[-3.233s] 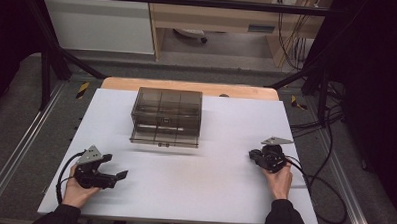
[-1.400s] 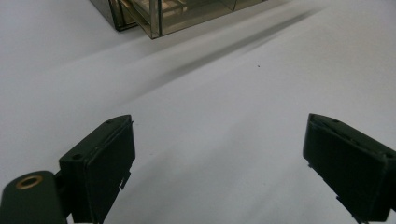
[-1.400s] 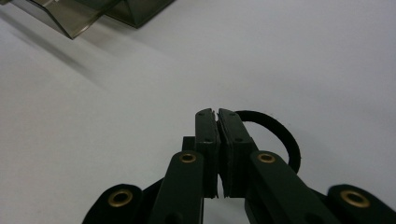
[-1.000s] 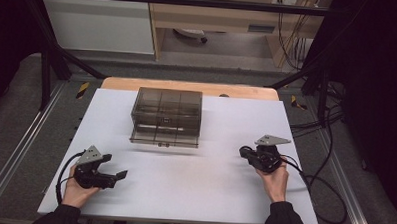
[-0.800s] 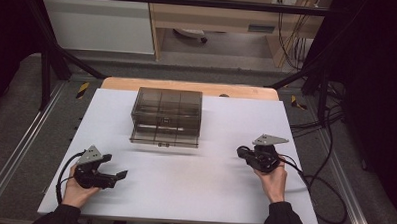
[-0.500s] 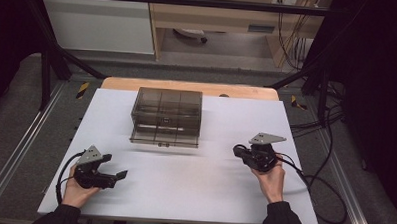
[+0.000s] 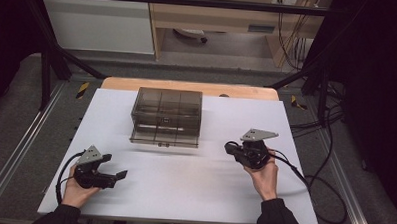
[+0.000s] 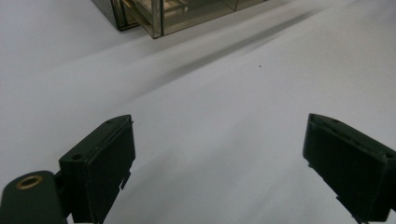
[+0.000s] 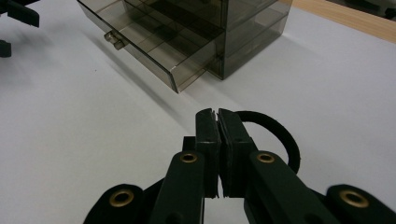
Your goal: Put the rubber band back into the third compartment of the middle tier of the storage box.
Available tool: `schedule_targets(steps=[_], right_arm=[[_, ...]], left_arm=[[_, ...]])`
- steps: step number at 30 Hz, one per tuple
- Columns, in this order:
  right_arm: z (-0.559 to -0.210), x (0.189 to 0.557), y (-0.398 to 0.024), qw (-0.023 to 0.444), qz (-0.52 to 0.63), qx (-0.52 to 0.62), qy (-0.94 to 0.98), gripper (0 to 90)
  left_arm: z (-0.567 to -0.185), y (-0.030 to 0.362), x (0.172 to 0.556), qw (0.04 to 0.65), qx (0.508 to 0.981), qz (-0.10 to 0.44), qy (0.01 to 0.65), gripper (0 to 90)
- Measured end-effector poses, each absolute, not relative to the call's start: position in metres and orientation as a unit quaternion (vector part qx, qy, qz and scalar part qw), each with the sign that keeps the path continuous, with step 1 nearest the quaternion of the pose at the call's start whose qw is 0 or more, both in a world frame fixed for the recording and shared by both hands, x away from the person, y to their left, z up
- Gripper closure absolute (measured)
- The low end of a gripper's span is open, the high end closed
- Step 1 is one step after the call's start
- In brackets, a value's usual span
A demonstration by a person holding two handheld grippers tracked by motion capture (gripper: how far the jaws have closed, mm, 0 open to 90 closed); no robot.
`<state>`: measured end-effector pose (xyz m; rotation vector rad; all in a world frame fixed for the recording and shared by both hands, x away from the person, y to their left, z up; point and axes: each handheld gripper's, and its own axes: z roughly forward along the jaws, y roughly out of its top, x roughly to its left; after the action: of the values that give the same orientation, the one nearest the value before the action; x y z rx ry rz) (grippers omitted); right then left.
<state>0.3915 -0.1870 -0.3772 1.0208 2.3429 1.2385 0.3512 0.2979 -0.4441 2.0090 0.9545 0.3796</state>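
Smoky clear plastic drawer box mid-tabletop, bottom drawer pulled partly out | right gripper right of box, near it, jaws pressed together on a black loop | left gripper front-left of box, well apart, jaws spread, nothing between.

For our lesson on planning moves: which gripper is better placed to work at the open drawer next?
Probably right. The right gripper, shut on a black band, points at the open drawer; the left gripper is open, empty and farther off.

Lab/test rig, black frame posts, loose cables, floor rails
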Motion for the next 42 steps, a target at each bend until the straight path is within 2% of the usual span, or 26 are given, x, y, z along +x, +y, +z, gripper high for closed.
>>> schedule_targets(steps=[42], right_arm=[[-0.366,0.417,-0.118,0.138,0.45,0.335,0.816,87.8]], left_arm=[[-0.444,0.299,0.351,0.43,0.804,0.152,0.382,9.0]])
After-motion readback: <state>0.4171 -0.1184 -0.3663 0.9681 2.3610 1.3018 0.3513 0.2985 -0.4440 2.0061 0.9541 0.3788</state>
